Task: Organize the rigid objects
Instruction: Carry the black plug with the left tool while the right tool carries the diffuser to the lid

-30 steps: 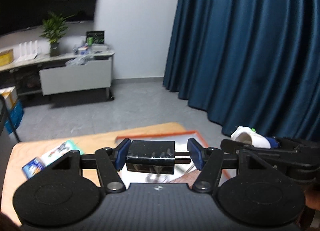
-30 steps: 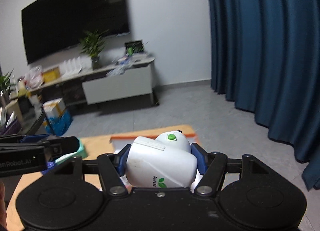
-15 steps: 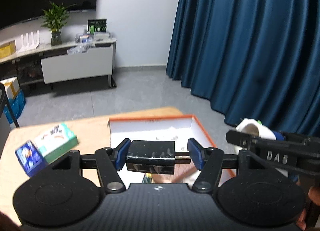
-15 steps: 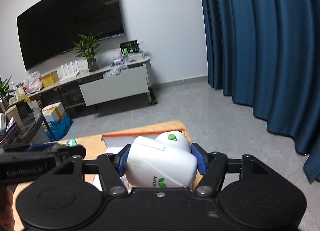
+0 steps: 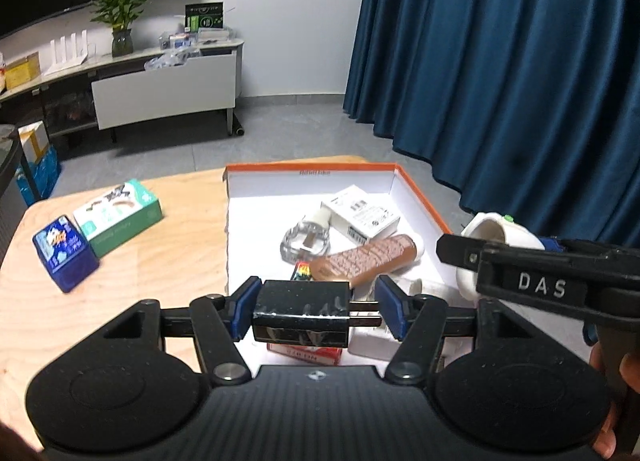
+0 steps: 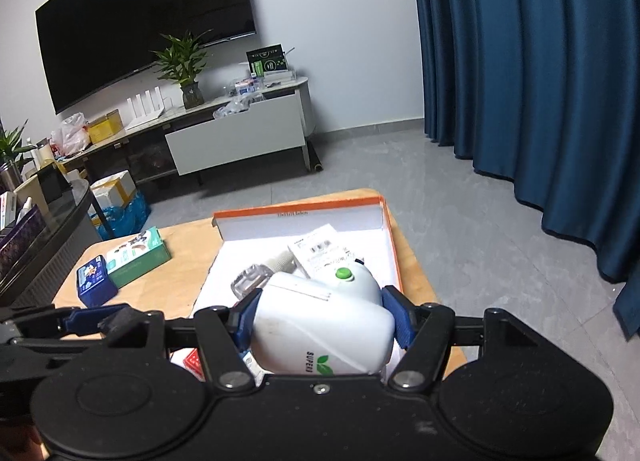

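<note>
Both grippers hang over the open orange-edged box (image 5: 420, 193) at the far right of the wooden table (image 5: 120, 301), each one loaded.

Left gripper (image 5: 316, 311): blue pads clamped on a black plug adapter (image 5: 300, 317). One pad presses the block's left face; the other bears on the tips of its two metal prongs, which stick out sideways to the right. The adapter is in the air above the near end of the box.

Right gripper (image 6: 320, 319): jaws fairly wide, closed on a white plastic device with a green button (image 6: 320, 325), green leaf mark and partial lettering on its near face. It too is over the box.

Left wrist view only: box contents laid out clearly, with a white carton (image 5: 360, 217), a clear glass piece (image 5: 306, 243), a brown ridged tube (image 5: 366, 259) lying slantwise, a red pack (image 5: 306, 353) under the adapter. It also shows the right gripper side-on, labelled "DAS", and fingers of the person's hand (image 5: 612, 401) at the right edge.

Right wrist view only: the big wall television (image 6: 140, 25) and the glass-topped side table (image 6: 48, 213) at the left; most of the box floor is hidden behind the white device.

Both views: a green-and-white box (image 5: 120, 217) and a small blue box (image 5: 64, 257) side by side on the table, left of the orange-edged box and well apart from it.
</note>
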{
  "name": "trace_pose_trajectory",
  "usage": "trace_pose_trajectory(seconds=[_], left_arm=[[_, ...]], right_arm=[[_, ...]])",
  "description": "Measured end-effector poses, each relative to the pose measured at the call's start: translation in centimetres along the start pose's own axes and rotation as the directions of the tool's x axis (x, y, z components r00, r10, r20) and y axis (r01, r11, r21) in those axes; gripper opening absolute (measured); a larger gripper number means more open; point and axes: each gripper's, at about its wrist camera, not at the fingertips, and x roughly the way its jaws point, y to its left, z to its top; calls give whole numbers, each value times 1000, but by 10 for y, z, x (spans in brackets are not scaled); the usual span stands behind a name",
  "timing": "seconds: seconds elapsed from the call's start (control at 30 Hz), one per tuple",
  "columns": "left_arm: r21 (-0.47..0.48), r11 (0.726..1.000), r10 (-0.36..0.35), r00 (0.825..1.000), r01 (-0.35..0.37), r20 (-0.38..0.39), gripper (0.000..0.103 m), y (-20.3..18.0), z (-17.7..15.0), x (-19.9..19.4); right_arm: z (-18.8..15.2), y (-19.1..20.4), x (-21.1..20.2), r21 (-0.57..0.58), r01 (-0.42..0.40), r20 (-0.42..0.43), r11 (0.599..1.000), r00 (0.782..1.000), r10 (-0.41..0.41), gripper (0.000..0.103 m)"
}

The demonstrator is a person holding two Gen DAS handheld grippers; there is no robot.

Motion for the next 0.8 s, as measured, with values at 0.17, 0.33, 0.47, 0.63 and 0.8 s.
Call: trace_pose_trajectory(seconds=[0.17, 0.33, 0.47, 0.63, 0.8], left_arm=[[1, 1000, -5, 1000, 5, -15, 63, -4, -5, 0], [-2, 1000, -8, 1000, 8, -24, 63, -5, -7, 1], [-1, 1000, -9, 1000, 9, -27, 63, -6, -9, 2], [0, 1000, -11, 999, 11, -32, 63, -8, -10, 4], [-9, 1000, -4, 999, 4, -34, 63, -7, -9, 5]], right_arm=[[0, 1, 0, -8, 2, 1, 1000, 1000, -2, 76], [0, 1, 3, -10, 5, -11, 1000, 1000, -5, 76], [2, 0, 5, -2, 7, -14, 1000, 1000, -7, 76], [4, -2, 8, 1, 8, -13, 1000, 1000, -8, 76], [3, -2, 8, 1, 9, -13, 1000, 1000, -9, 76]])
